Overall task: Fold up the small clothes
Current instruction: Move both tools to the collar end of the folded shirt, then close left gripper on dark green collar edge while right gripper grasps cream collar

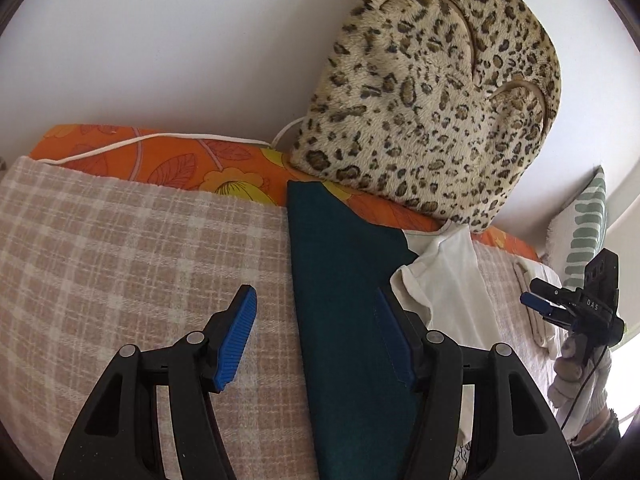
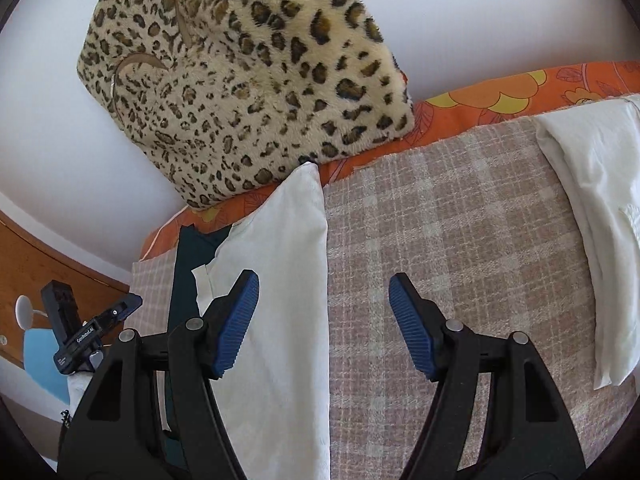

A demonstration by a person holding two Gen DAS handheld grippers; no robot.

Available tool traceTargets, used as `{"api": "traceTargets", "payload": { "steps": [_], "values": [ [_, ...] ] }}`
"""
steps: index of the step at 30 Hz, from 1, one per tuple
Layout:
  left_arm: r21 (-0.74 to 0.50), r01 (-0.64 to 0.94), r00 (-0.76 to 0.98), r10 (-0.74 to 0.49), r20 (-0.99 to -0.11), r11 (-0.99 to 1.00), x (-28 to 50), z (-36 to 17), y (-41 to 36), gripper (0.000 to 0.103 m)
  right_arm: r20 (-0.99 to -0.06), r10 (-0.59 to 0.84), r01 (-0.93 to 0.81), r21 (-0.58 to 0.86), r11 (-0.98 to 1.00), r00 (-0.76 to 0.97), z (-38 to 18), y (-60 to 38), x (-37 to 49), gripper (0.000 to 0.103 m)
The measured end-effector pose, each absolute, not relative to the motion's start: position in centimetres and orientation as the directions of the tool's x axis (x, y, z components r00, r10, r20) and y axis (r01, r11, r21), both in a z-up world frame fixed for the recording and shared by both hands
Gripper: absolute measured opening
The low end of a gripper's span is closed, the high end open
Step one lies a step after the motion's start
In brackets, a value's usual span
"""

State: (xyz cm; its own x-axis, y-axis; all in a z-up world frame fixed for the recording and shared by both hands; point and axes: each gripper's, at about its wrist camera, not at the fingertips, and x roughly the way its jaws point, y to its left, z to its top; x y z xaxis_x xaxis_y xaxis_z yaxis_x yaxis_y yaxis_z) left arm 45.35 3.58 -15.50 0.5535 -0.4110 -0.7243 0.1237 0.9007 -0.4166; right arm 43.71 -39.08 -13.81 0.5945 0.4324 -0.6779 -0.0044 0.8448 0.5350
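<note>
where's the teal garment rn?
The teal garment lies on the checked blanket, centre of the left wrist view, under the open left gripper, with the white garment along its right edge.

On the bed's blanket (image 1: 120, 248) I see a folded garment (image 1: 344, 280), with a second folded garment (image 2: 280, 280) just right of it. Behind both, a cushion (image 1: 432, 100) leans against the wall (image 1: 160, 40). Far right lies folded cloth (image 2: 600, 220).

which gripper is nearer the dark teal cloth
Left. The left gripper hangs open right over the dark teal cloth; the right gripper sits further right, over the white garment and plaid blanket.
</note>
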Motion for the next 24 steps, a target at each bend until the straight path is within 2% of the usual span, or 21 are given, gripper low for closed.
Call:
{"api": "traceTargets", "payload": {
  "steps": [9,13,22,24],
  "values": [
    [-0.436,0.086,0.532,-0.411,-0.740,0.896,50.6,-19.1,3.0,0.060,-0.676,0.461,-0.043,0.538,0.842,0.575,-15.9,-37.6,49.6,0.071],
    [-0.388,0.121,0.560,-0.386,-0.733,0.914,52.2,-19.3,2.3,0.060,-0.685,0.441,-0.080,0.491,0.868,0.580,-16.2,-36.3,51.3,0.070],
    [-0.387,0.148,0.594,-0.394,-0.701,0.910,53.1,-19.0,1.7,0.060,-0.704,0.417,-0.162,0.402,0.901,0.574,-16.7,-33.2,53.2,0.065],
    [-0.389,0.165,0.591,-0.407,-0.696,0.906,53.3,-19.1,1.7,0.057,-0.707,0.417,-0.172,0.393,0.903,0.571,-16.8,-32.8,53.6,0.062]
  ]
}}
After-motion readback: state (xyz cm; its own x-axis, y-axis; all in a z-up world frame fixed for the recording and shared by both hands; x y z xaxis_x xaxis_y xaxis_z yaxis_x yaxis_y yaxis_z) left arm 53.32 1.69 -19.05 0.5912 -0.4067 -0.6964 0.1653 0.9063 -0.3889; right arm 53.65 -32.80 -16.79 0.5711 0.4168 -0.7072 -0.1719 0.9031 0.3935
